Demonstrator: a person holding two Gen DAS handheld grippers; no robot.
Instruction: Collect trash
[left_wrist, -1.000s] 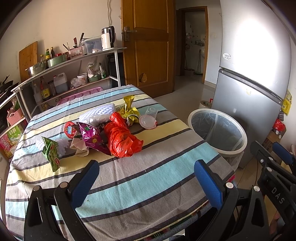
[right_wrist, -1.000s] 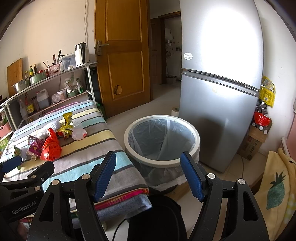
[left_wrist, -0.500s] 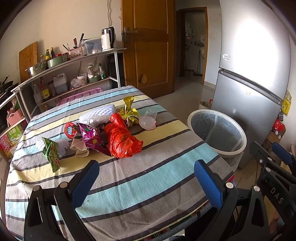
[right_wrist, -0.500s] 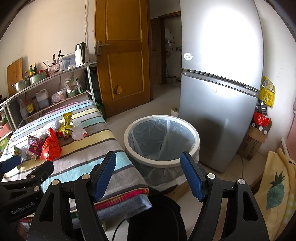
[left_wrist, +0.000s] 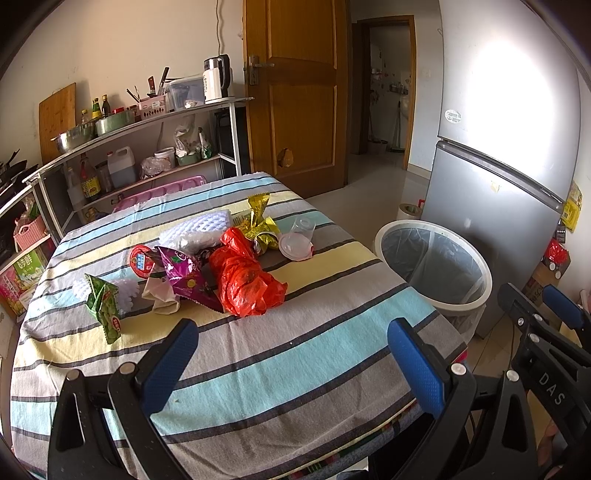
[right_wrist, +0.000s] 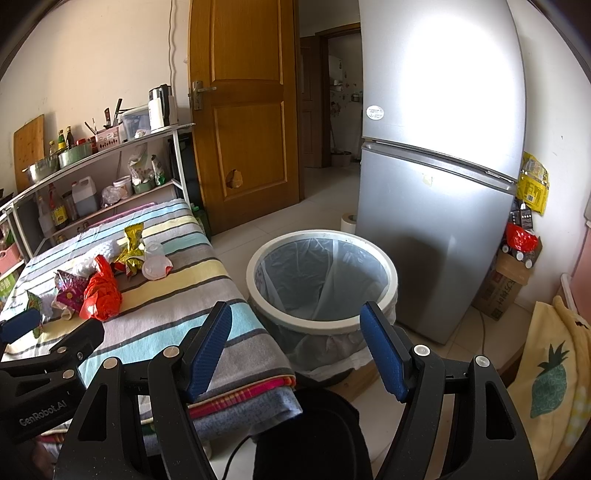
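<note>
Left gripper (left_wrist: 291, 354) jaws apart, empty, hovering over near edge of striped table (left_wrist: 295, 369). Right gripper (right_wrist: 295, 343) jaws apart, empty, over floor beside table, facing lined bin (right_wrist: 321, 321). Trash pile mid-table: red plastic bag (left_wrist: 243, 280), purple wrapper (left_wrist: 184, 273), gold wrapper (left_wrist: 260, 221), green packet (left_wrist: 105, 306), clear cup (left_wrist: 297, 240). Bin just off table's right edge, in front of fridge (right_wrist: 439, 177).

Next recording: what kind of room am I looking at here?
Most likely a home kitchen or dining area. A tall silver fridge stands by a lined trash bin, a metal shelf holds a kettle, bottles and bowls, and a striped-cloth table carries snack wrappers.
</note>
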